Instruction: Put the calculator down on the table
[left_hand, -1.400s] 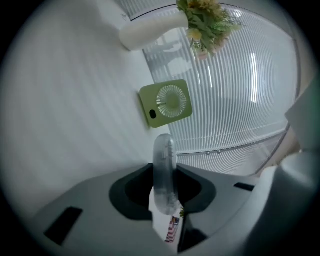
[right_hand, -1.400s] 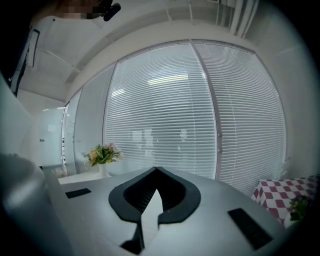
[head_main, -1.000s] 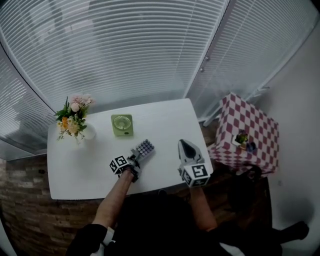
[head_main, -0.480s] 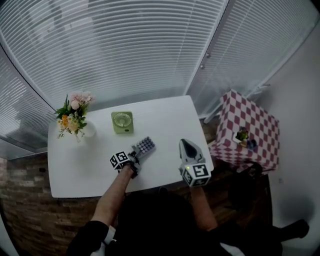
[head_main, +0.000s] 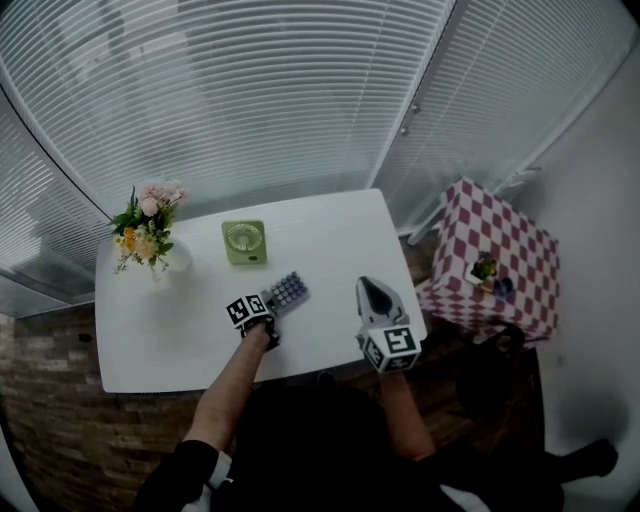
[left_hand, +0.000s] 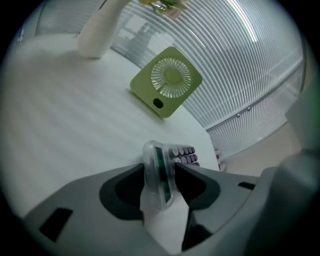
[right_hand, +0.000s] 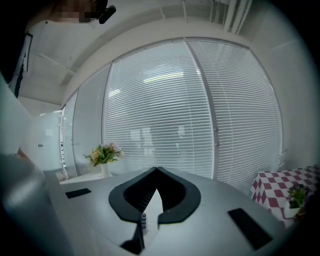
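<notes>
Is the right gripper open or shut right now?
Shut: the right gripper shows its jaws meeting at the tips, nothing between them.

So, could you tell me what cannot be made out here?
calculator display: edge-on in the left gripper view, too small in the head view.
Its contact with the table: underside hidden by the left gripper; its jaws have just been opening around it.
flowers: cut by that view's top edge.
things on the checked table: too small, head view.
</notes>
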